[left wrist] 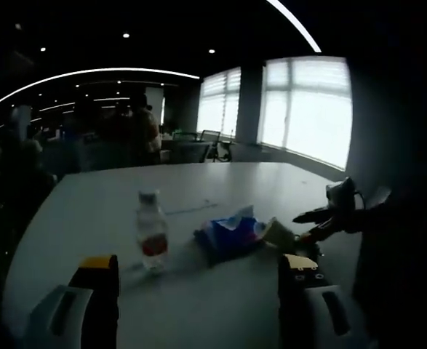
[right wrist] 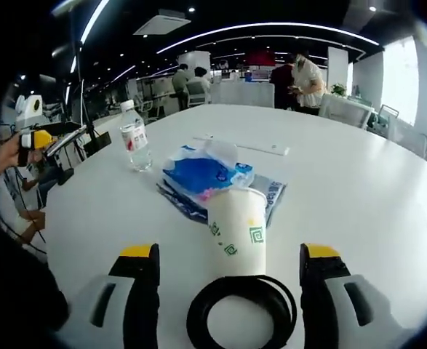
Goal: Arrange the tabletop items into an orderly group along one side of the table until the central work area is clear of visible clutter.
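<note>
Paper cup (right wrist: 237, 231) stands behind coiled black cable (right wrist: 242, 310), crinkly blue packet (right wrist: 202, 174) beyond.

Seen in the right gripper view: a coiled cable (right wrist: 242, 313) lying nearest on the table (right wrist: 358, 182), between the two jaws, with a paper cup (right wrist: 237, 231) standing upright just behind it. Behind the cup, a tissue pack (right wrist: 202, 172) resting on a flat packet (right wrist: 270, 195) (edges poking out to either side). Farther back and to the left, a water bottle (right wrist: 134, 137), upright, well apart from the pile. Beyond the pack, a thin strip (right wrist: 242, 145) lying flat.

Seen in the left gripper view: the water bottle (left wrist: 152, 231) left of the tissue pack (left wrist: 231, 236), near it but not touching.
</note>
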